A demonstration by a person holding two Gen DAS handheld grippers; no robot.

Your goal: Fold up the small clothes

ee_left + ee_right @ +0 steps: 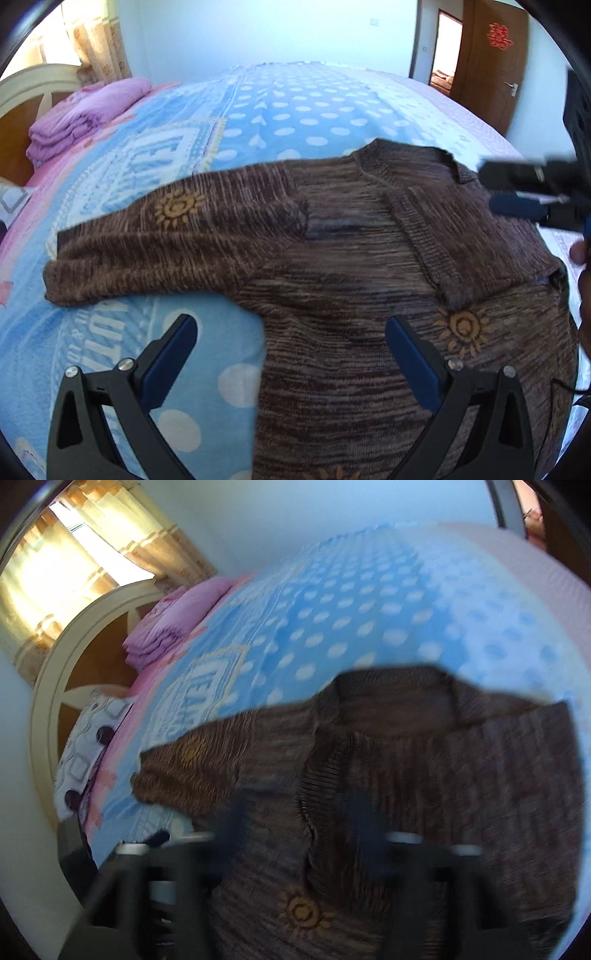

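Left gripper (291,363): nearest the lens in the left wrist view, at the bottom of the frame; 2 blue-padded fingers (168,363) stood wide apart, released, nothing between the pads.
Right gripper (295,827): blurred at the bottom of the right wrist view; jaws apart, released, no cloth pinched between them. It also appeared at the right edge of the left wrist view, over the sweater's shoulder.
Sweater (351,258): brown knit, spread flat on the blanket across the centre and lower right of the frame; 1 sleeve (177,243) extended toward the left, the other sleeve (458,236) folded across the chest.
Sun motifs (463,330): orange, 1 on the extended sleeve, 1 on the body.
Blanket (295,110): blue with white dots, covering the bed.
Folded bedding (85,114): purple stack, upper left of the frame.
Door (491,62): brown, upper right.
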